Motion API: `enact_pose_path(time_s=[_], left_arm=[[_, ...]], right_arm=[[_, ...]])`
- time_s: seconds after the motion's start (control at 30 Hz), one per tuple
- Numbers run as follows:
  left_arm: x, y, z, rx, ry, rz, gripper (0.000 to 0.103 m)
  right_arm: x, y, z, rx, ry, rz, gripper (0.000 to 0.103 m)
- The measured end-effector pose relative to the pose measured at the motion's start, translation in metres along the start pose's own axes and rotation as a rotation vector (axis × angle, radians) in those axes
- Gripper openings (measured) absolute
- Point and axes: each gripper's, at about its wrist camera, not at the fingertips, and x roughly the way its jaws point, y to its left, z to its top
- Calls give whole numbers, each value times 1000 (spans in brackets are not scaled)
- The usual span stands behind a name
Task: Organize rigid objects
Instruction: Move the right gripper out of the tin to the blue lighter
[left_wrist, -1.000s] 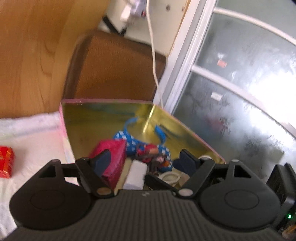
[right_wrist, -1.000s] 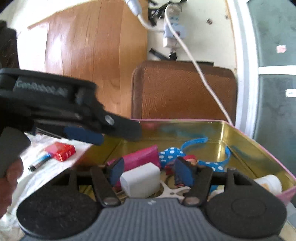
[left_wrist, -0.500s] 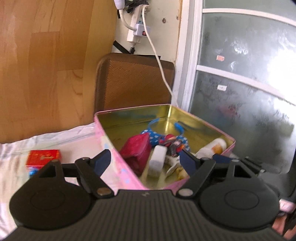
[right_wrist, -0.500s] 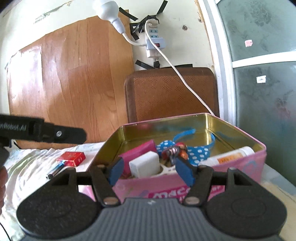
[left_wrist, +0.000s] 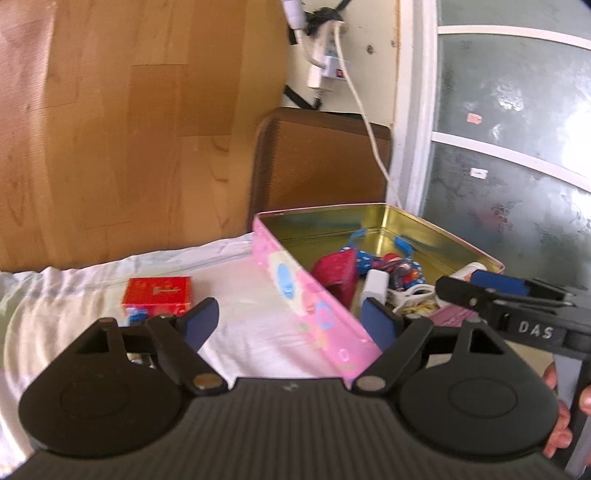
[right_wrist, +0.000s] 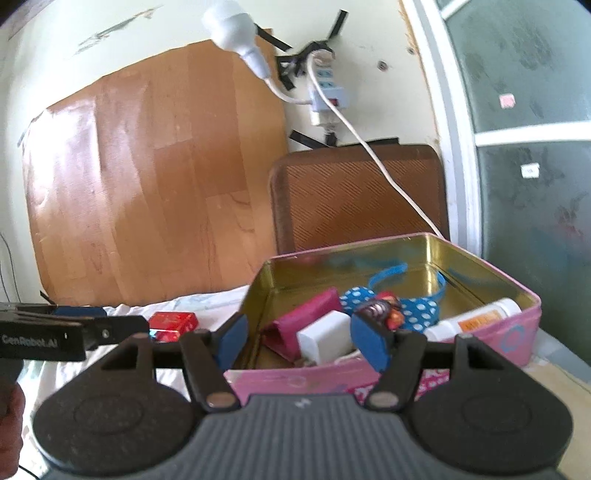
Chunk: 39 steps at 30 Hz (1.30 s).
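While both grippers hang over the near edge of the scene, neither holds anything. The left gripper (left_wrist: 290, 319) has its jaws spread wide, with only white cloth (left_wrist: 240, 325) and the tin's pink side wall between them. The right gripper (right_wrist: 301, 338) has its jaws apart too, empty, framing the near corner of the tin (right_wrist: 517, 332); in the left wrist view it comes in from the right edge, with fingers (left_wrist: 557, 421) of the person's hand wrapped on its handle.

Just past the left gripper, a red box (left_wrist: 157, 293) lies flat on the cloth, left of the tin and apart from it, with something small and blue at its near edge that is too blurred to tell.

Open and gold inside, the tin sits on the cloth at the right. It holds a magenta pouch (right_wrist: 306, 314), a white block (right_wrist: 325, 338) beside it, a blue polka-dot headband (right_wrist: 413, 299), a white bottle (right_wrist: 476, 321) with an orange label lying against the right wall, and a small dark red-and-black item (right_wrist: 380, 310) that I cannot make out.

Behind the tin stands a brown chair back (right_wrist: 354, 192). Farther off are a wood panel (right_wrist: 155, 177), a power strip (right_wrist: 327, 88) taped to the wall with a white cord (right_wrist: 384, 170) trailing down, and a frosted window (right_wrist: 535, 147) at the right.
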Motion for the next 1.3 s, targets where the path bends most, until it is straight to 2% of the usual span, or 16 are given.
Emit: enact_pose_path(time_s=[0.27, 0.67, 0.77, 0.9, 1.03, 1.13, 1.3], left_arm=[[-6, 11, -8, -18, -5, 10, 88], [3, 18, -31, 18, 39, 40, 88], [6, 19, -41, 1, 58, 12, 88], [13, 8, -54, 49, 67, -18, 88], [22, 5, -63, 75, 91, -12, 88], [25, 9, -67, 54, 112, -17, 88], [21, 17, -68, 8, 85, -40, 88]], right_arm=[[-10, 12, 4, 7, -38, -38, 67], [-5, 14, -6, 2, 7, -48, 67], [-2, 14, -9, 3, 12, -62, 67], [-1, 7, -11, 29, 26, -74, 67], [-3, 6, -15, 25, 34, -85, 67], [-6, 7, -16, 23, 36, -93, 68], [-9, 13, -13, 6, 30, -108, 68]])
